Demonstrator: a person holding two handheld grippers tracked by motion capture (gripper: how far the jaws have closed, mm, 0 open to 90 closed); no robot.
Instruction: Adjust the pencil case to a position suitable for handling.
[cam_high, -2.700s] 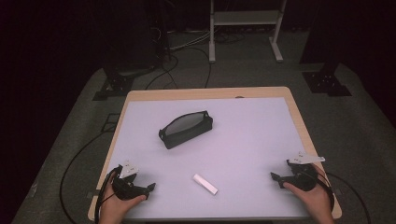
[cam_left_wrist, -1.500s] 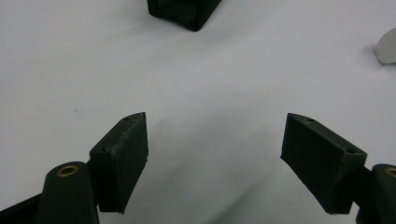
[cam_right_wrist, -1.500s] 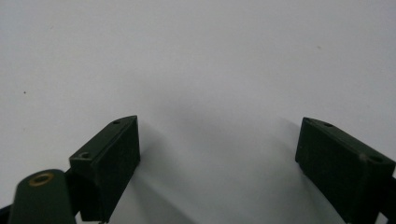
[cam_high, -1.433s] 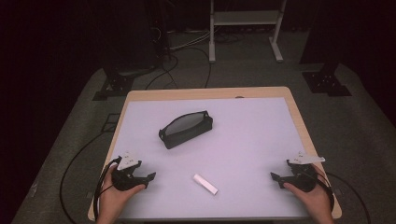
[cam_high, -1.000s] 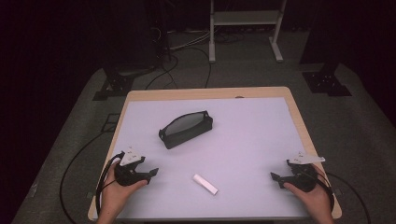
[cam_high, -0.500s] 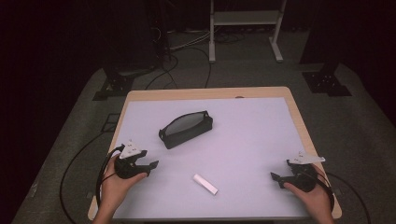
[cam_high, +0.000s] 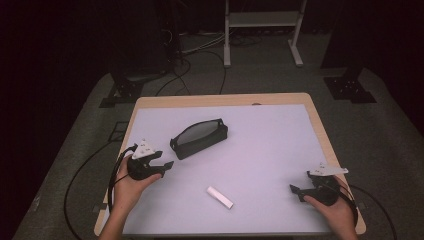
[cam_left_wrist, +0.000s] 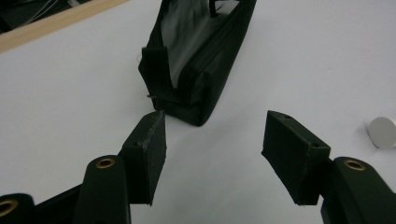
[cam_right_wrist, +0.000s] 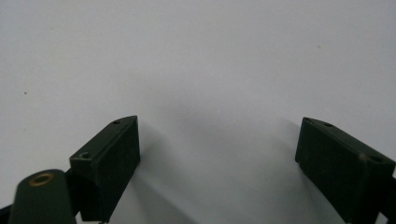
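A: Status? I have the left gripper (cam_left_wrist: 212, 140) spread wide, empty, just short of the black pouch (cam_high: 199, 139), mid-table.

B: Right gripper (cam_right_wrist: 217, 158) wide, empty. Square to the pouch's near end, then close.

my two grippers, left gripper (cam_high: 169, 164) and right gripper (cam_high: 294, 189), are chunky black things with blocky square jaws, brass-coloured screw rings near the jaw bases, a pale three-cornered plate on top of each and black cables looping off, forearms bare with no sleeves.
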